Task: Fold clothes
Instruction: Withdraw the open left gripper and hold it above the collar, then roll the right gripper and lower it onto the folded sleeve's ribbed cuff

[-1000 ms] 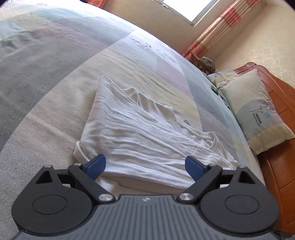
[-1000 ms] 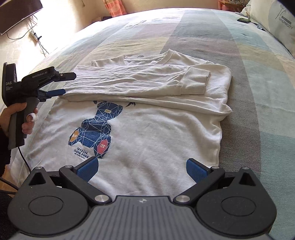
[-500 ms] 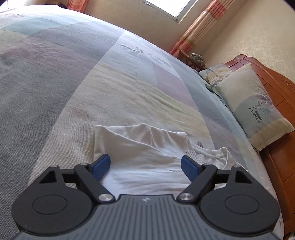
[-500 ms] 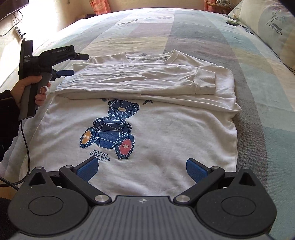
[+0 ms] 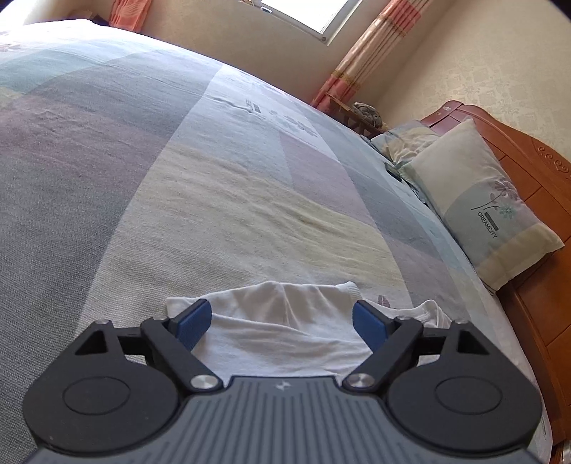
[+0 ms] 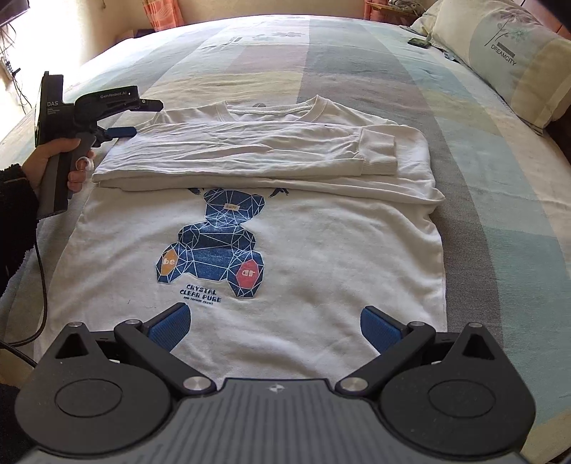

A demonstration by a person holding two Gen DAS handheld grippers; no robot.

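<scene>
Place: a bedroom in a home.
Bed [image 5: 178, 171]: wide, under a pastel patchwork cover, filling the view ahead of the jaws.
Pillow [image 5: 489, 210]: printed with flowers, ahead and to the right of the jaws, against a carved wooden headboard [image 5: 542, 157].
Window [image 5: 303, 14]: bright, far beyond the jaws, beside a striped orange curtain [image 5: 360, 60].
Walls [image 5: 474, 57]: cream patterned wallpaper.

The left claw [image 6: 137, 117] has drawn back to the sweatshirt's [image 6: 285, 257] shoulder edge; the right claw [image 6: 274, 328] has pulled back toward the hem, jaws apart.
</scene>
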